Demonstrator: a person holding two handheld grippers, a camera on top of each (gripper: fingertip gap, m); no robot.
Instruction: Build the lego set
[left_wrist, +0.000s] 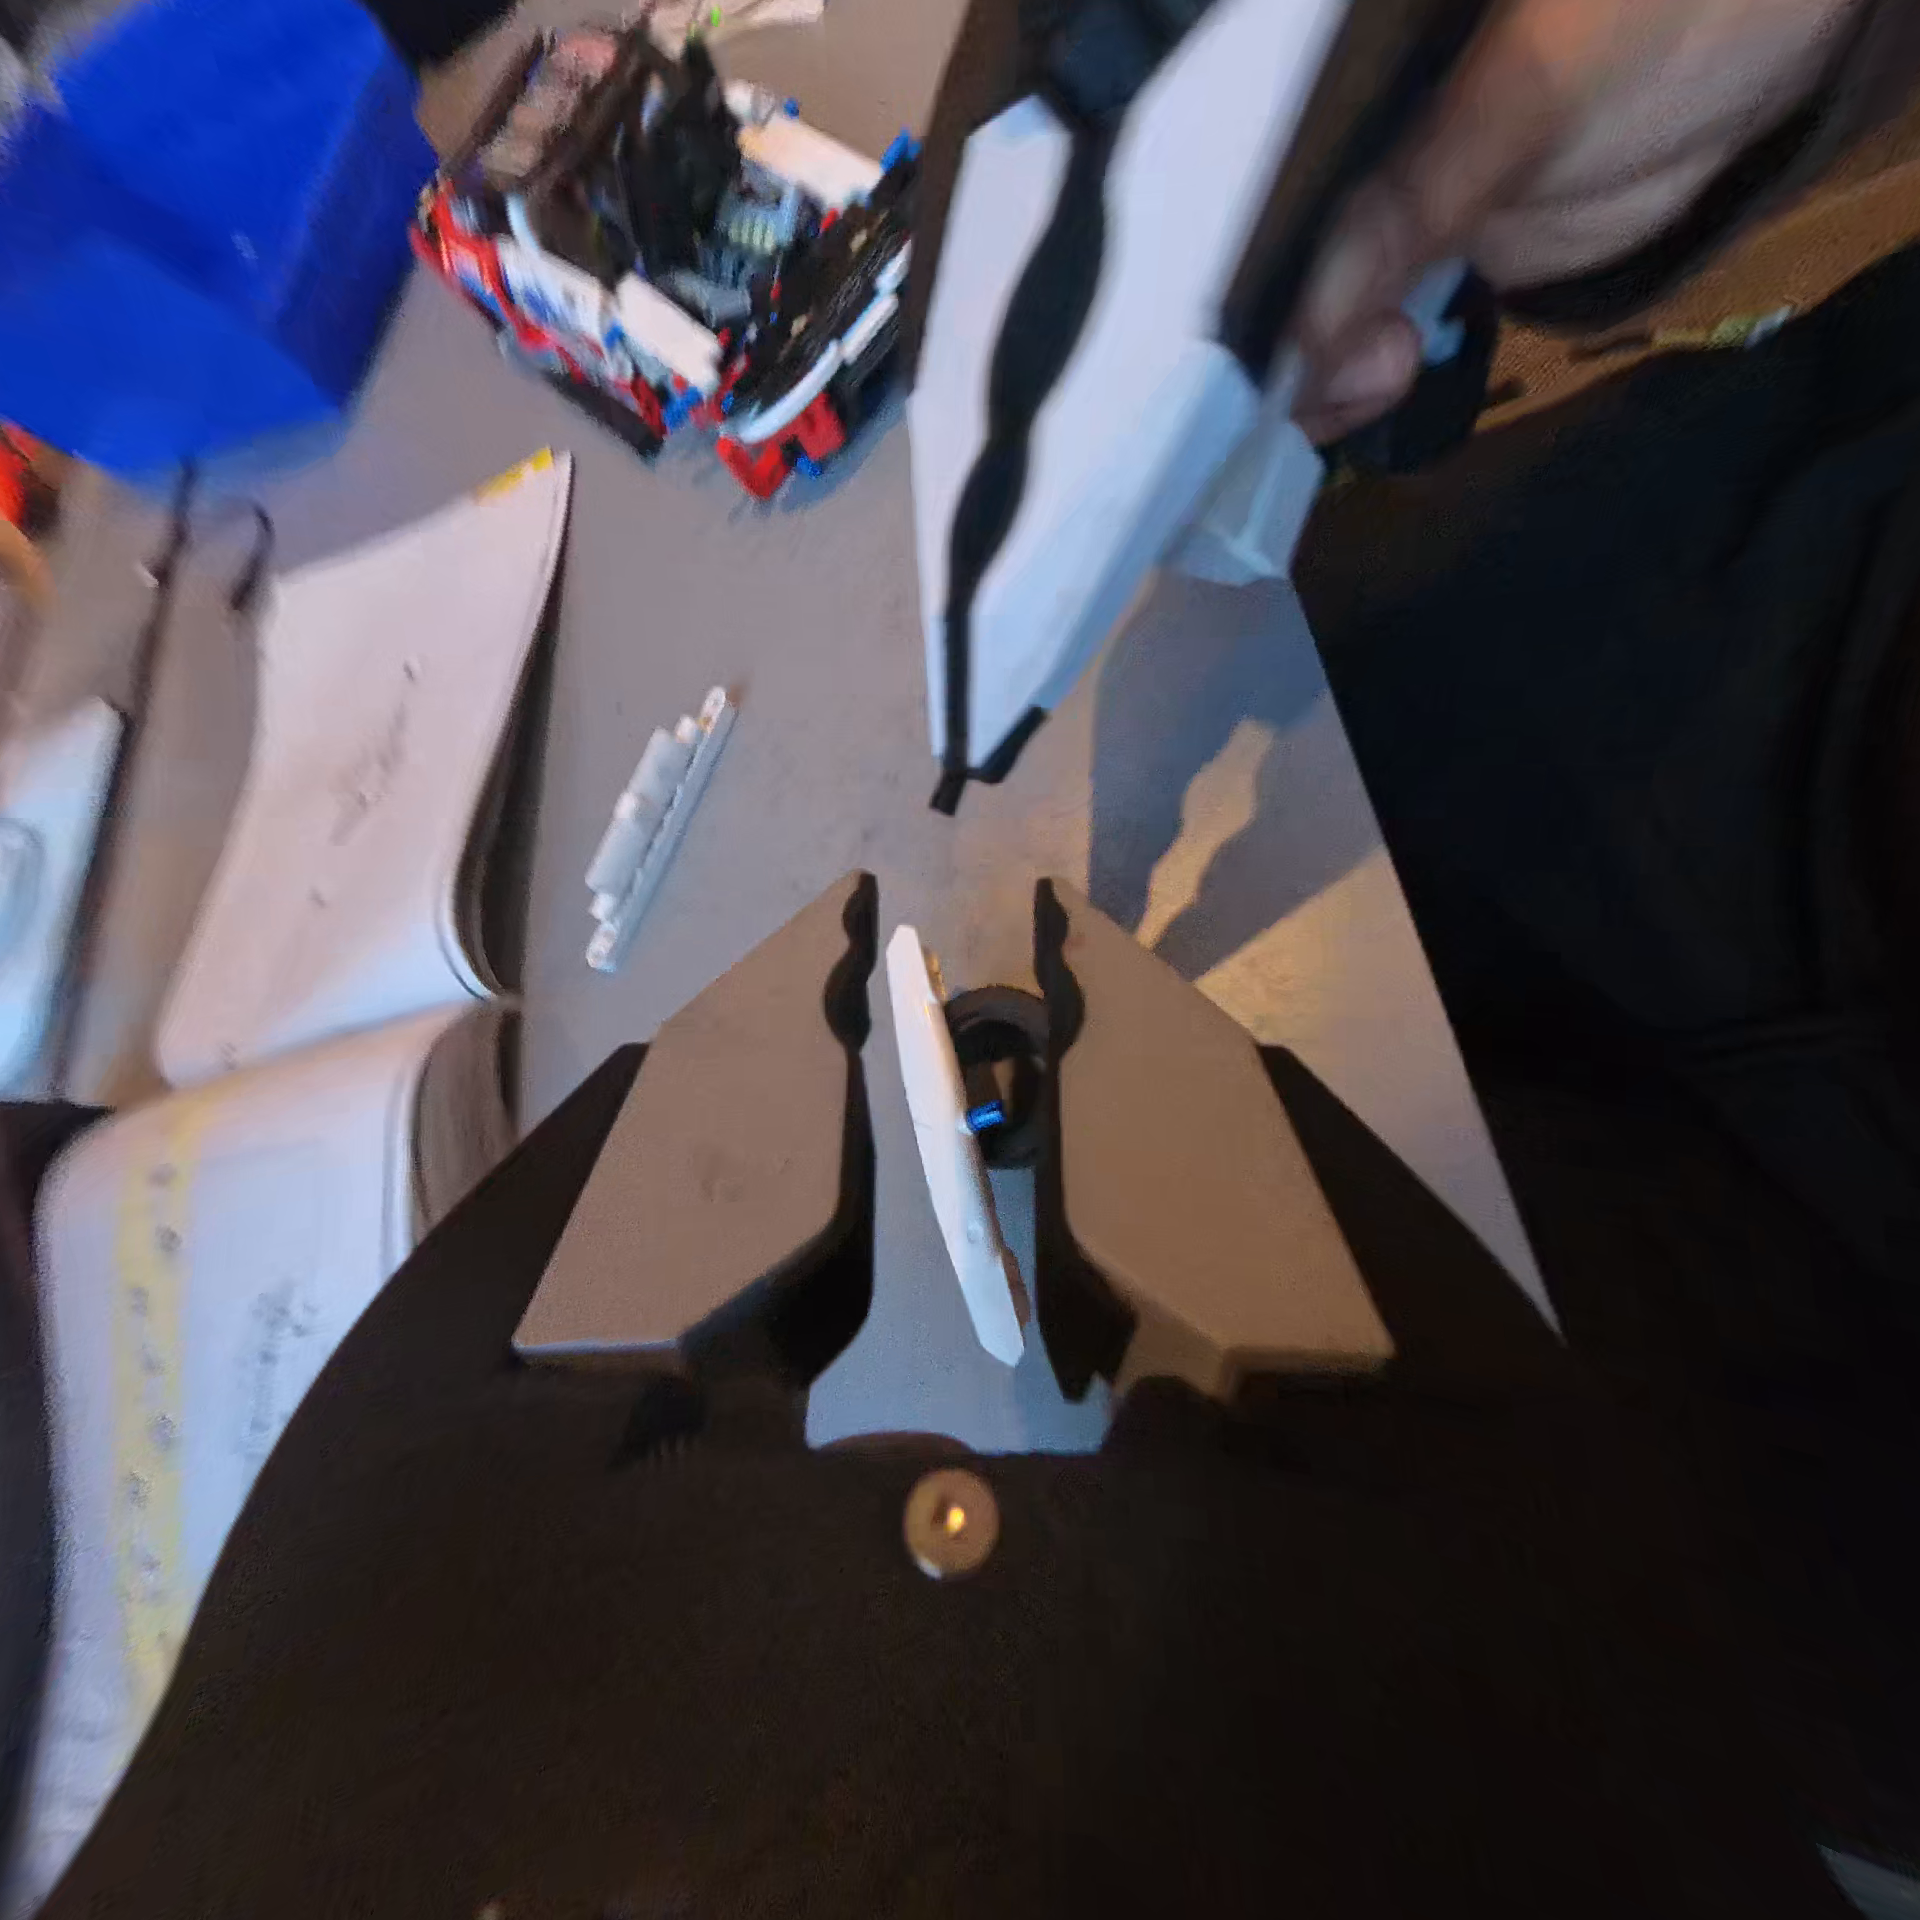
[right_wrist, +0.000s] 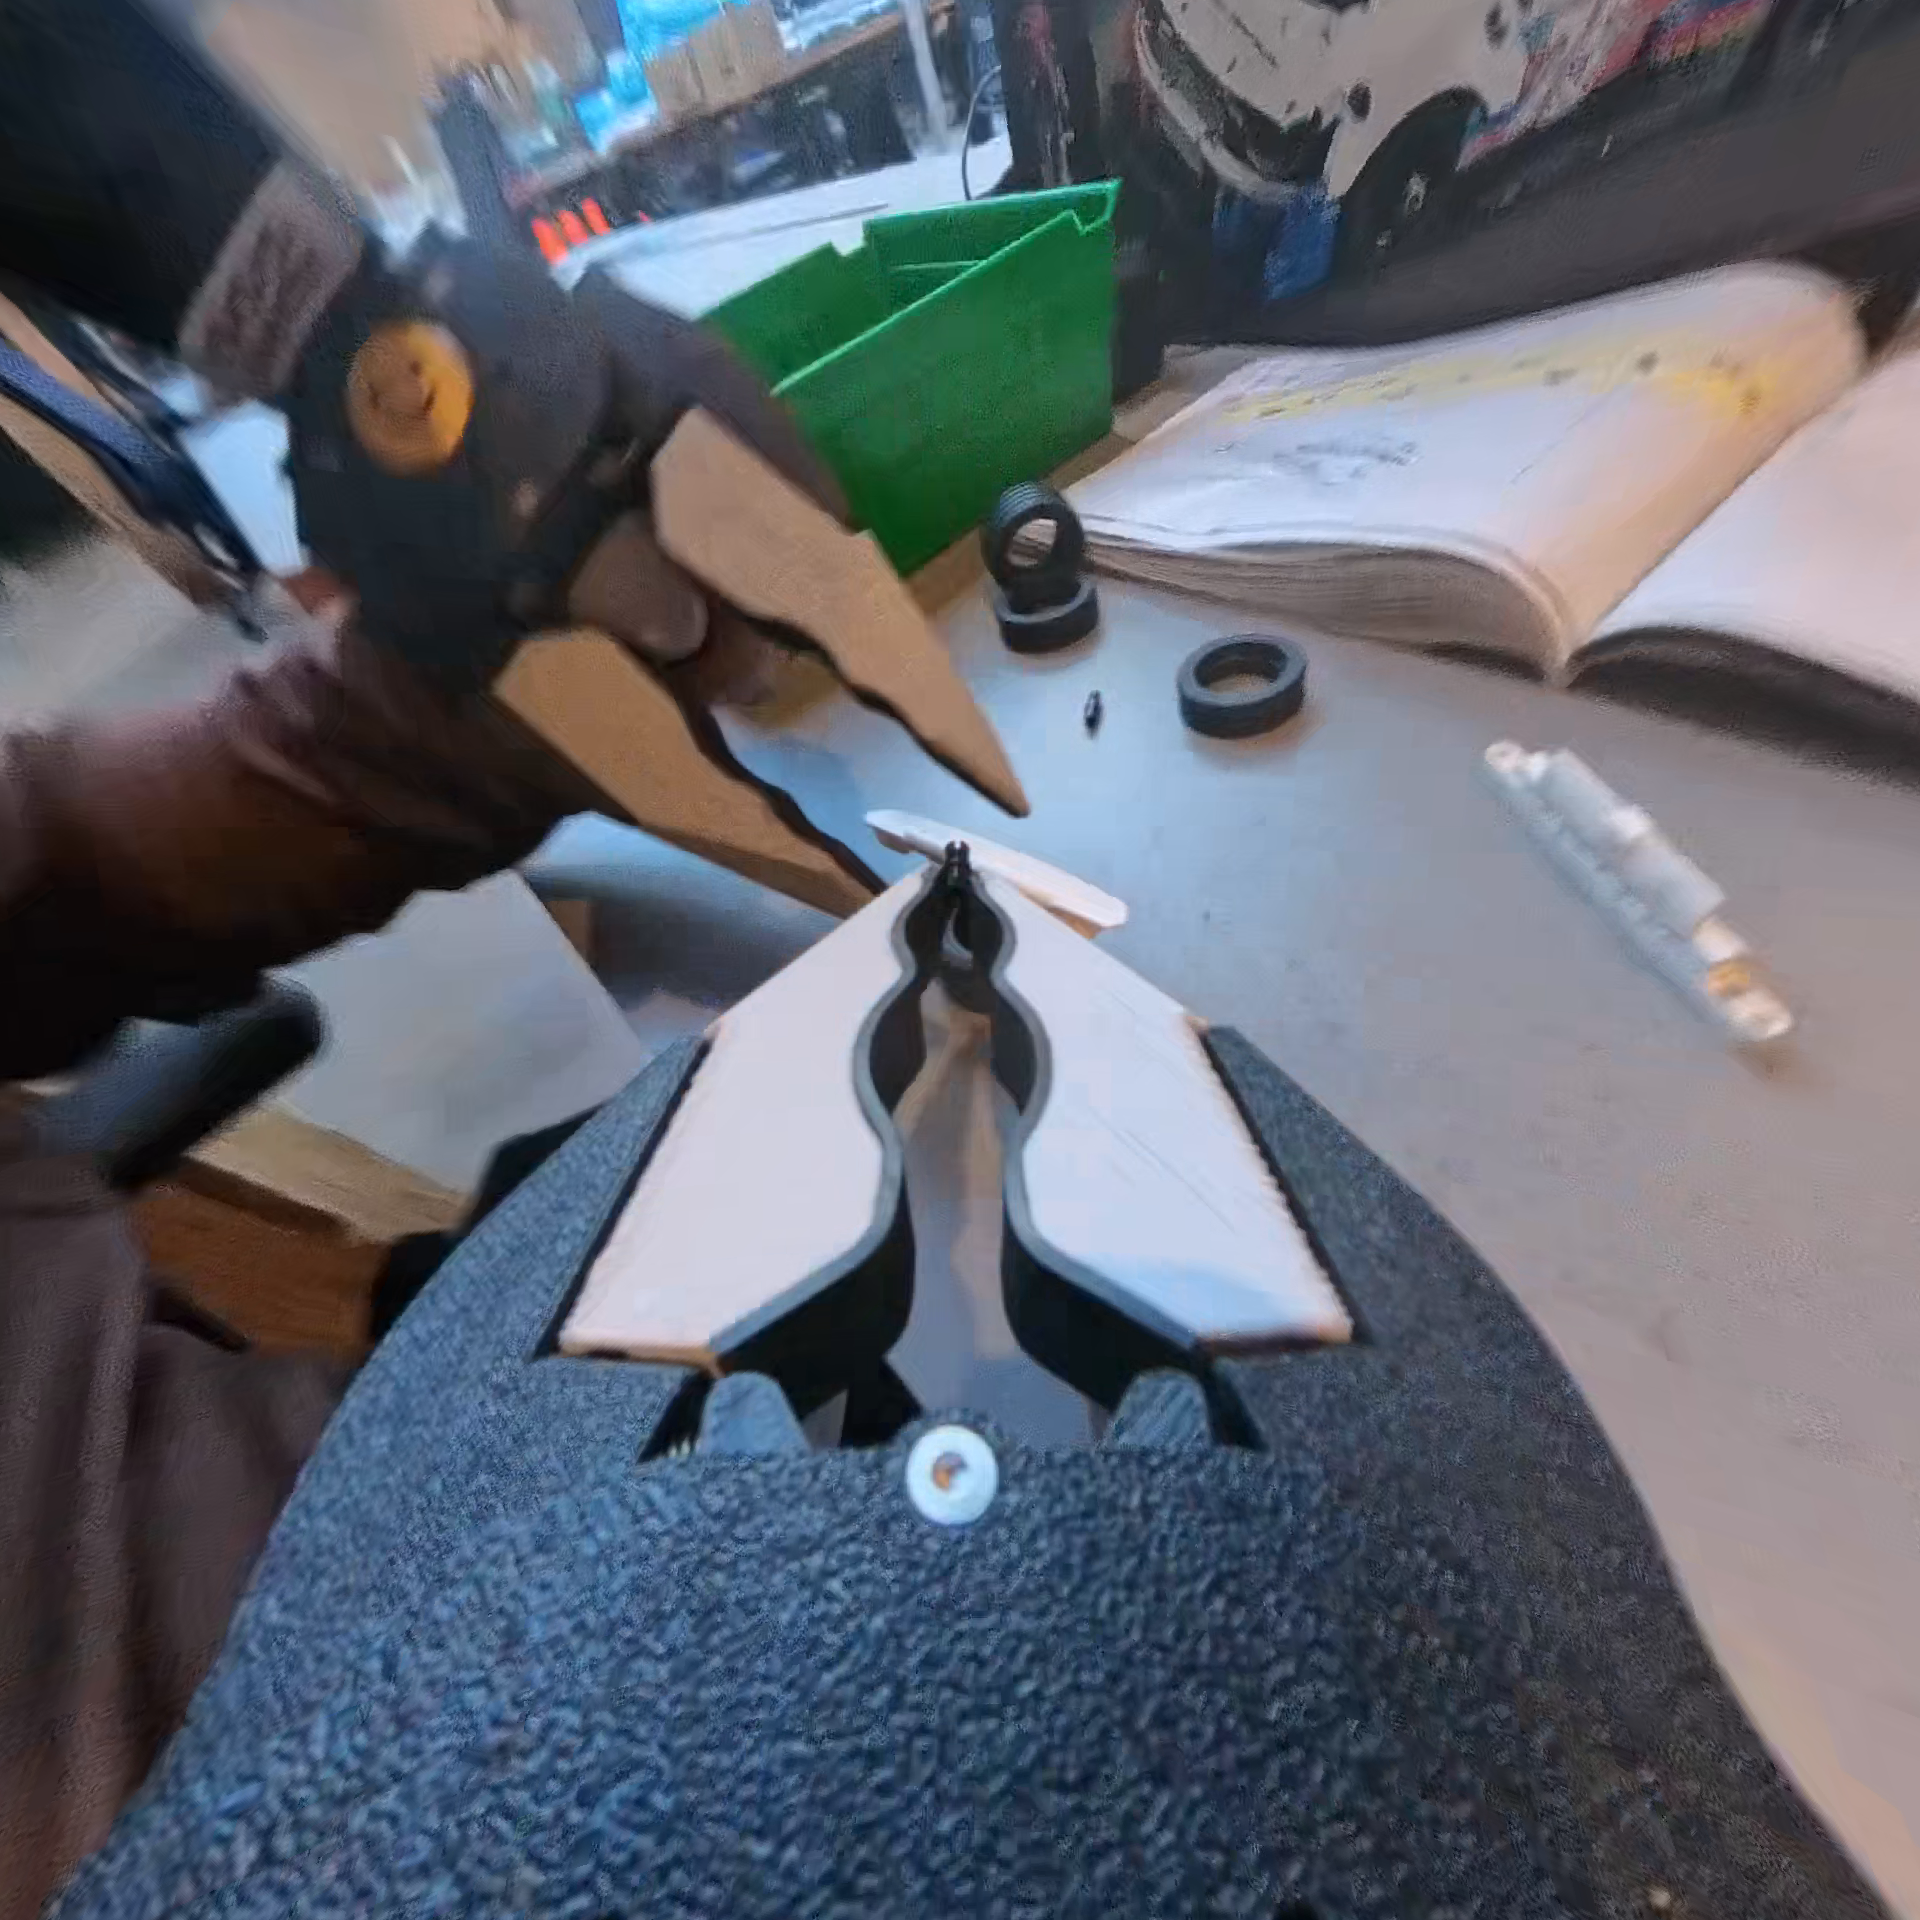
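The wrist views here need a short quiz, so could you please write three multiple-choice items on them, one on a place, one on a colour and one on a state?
1. In the left wrist view, where does the white curved piece lie?
A. On the open book
B. Between the fingers of the left gripper
C. Inside the blue bin

2. In the right wrist view, what colour is the bin behind the black tires?
A. Red
B. Yellow
C. Green

3. What state is the right gripper in?
A. Shut on a small black pin
B. Wide open and empty
C. Shut on a tire

Answers:
1 B: the piece lies on the table in the gap between the spread fingers.
2 C: its walls are plainly green.
3 A: the fingertips meet, with the pin sticking out at the tip.
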